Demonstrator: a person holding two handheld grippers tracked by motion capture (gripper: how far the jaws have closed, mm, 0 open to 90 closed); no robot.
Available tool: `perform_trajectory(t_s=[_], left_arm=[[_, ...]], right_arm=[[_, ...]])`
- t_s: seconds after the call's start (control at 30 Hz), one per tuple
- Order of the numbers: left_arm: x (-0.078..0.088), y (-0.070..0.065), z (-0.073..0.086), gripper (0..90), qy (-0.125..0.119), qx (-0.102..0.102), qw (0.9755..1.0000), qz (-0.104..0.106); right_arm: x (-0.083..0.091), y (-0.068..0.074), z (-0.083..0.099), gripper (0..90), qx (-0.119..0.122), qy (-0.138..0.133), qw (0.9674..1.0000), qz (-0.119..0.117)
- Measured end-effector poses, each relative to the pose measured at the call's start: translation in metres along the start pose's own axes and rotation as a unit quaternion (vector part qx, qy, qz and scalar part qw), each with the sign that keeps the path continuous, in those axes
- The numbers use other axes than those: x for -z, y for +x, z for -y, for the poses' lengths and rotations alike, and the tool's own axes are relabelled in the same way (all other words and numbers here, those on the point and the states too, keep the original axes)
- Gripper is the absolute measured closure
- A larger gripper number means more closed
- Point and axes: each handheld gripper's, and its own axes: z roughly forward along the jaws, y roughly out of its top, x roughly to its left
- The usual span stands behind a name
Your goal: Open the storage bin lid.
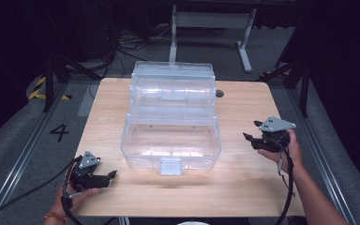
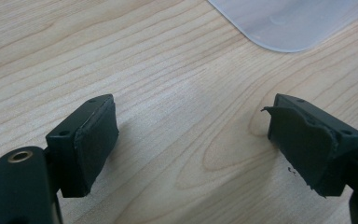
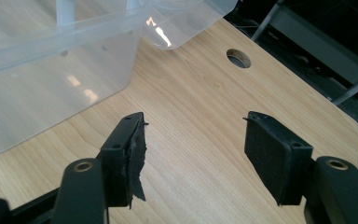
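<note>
Your right tool [image 1: 254, 137] and left tool [image 1: 112, 174], both released and empty, flank the clear box [image 1: 171, 140] mid-worktop [image 1: 243, 187]; its slick walls could slip your pads.

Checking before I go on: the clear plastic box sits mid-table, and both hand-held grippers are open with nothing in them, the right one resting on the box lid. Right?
Not quite: the right hand-held gripper is off the clear plastic box, beside it, as the high view shows. The rest holds; the left hand-held gripper is open too.
</note>
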Motion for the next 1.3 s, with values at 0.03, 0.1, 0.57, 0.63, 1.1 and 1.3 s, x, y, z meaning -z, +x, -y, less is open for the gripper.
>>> perform_trajectory(t_s=[0.03, 0.1, 0.57, 0.63, 1.1, 1.3], left_arm=[[0.000, 0.000, 0.000, 16.3, 0.000, 0.000, 1.0000, 0.000], [0.000, 0.000, 0.000, 16.3, 0.000, 0.000, 1.0000, 0.000], [0.001, 0.000, 0.000, 16.4, 0.002, -0.001, 1.0000, 0.000], [0.001, -0.001, 0.000, 16.4, 0.002, 0.002, 1.0000, -0.001], [-0.001, 0.000, -0.001, 15.4, 0.002, 0.000, 1.0000, 0.002], [-0.001, 0.000, -0.001, 15.4, 0.002, -0.001, 1.0000, 0.002]], right_arm=[[0.002, 0.001, 0.003, 38.9, -0.003, -0.004, 1.0000, 0.000], [0.004, 0.003, 0.007, 38.7, -0.002, -0.003, 1.0000, -0.002], [0.011, 0.018, 0.050, 35.1, -0.004, 0.025, 0.9997, 0.007], [0.011, 0.018, 0.056, 33.5, -0.007, 0.028, 0.9995, 0.009], [0.018, 0.014, 0.095, 27.9, -0.068, 0.051, 0.9963, 0.007], [0.022, 0.012, 0.116, 24.9, -0.102, 0.058, 0.9930, 0.008]])
